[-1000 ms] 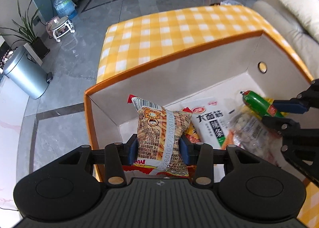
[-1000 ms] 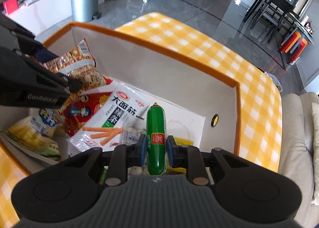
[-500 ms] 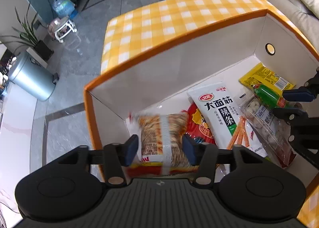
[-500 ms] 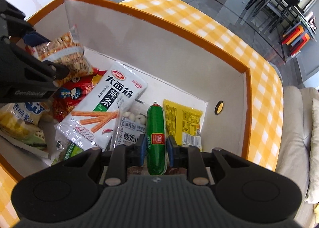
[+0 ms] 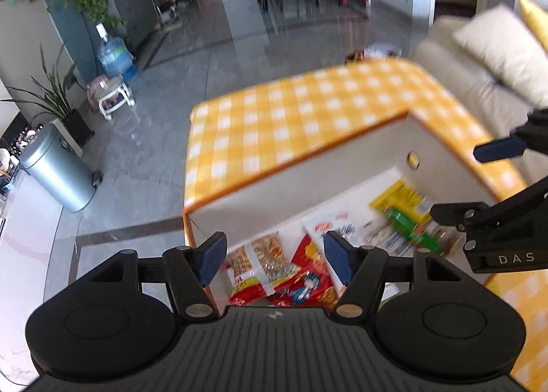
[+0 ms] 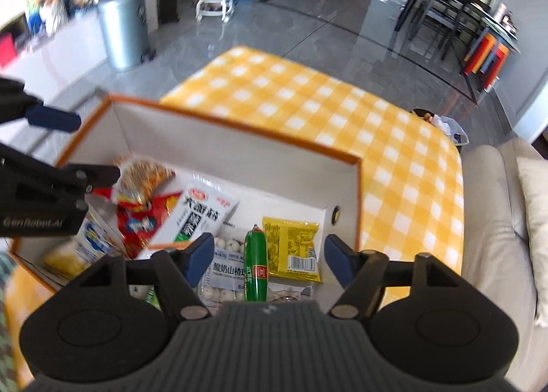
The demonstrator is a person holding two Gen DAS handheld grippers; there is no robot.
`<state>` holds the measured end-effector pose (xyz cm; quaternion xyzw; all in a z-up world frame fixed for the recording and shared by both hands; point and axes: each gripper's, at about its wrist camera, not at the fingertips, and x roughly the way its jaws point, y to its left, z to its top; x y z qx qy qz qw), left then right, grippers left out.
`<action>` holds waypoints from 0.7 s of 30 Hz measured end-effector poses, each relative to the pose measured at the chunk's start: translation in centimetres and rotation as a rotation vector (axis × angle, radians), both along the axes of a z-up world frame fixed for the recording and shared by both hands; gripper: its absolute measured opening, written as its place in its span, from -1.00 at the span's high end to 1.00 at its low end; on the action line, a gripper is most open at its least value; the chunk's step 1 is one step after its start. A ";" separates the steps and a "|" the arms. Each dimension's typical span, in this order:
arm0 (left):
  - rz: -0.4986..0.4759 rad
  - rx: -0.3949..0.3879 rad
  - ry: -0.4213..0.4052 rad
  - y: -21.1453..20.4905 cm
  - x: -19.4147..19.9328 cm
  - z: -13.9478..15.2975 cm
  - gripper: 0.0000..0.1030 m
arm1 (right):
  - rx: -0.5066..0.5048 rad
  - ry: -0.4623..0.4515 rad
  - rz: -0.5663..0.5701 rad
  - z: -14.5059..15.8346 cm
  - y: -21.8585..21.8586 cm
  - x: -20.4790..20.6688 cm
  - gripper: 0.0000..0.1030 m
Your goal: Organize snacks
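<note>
An orange-rimmed white box [image 5: 308,176] [image 6: 239,149] stands on the yellow checked table and holds several snack packs. My left gripper [image 5: 275,256] is open and empty above the box's left end, over the peanut pack [image 5: 263,256] [image 6: 144,173] that lies inside. My right gripper [image 6: 269,256] is open and empty above the right end, over the green sausage [image 6: 256,263] [image 5: 412,229]. A white noodle-strip pack [image 6: 198,217], a yellow pack [image 6: 293,250] and a red pack [image 5: 304,282] also lie in the box.
The checked table [image 5: 308,118] stretches beyond the box. A beige sofa with cushions [image 5: 486,60] stands to the right. A metal bin [image 5: 56,169], a water bottle and plants stand on the floor at the left.
Both grippers have opened and let go. The peanut pack and the green sausage have dropped into the box. Both grippers have risen and pulled back.
</note>
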<state>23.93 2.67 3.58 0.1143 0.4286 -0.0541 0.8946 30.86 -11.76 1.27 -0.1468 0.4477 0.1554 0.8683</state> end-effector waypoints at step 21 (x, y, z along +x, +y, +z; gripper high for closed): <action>0.008 -0.126 -0.413 -1.6 -15.8 6.2 -0.66 | 0.327 -0.370 -0.246 7.6 -4.8 -19.8 -0.64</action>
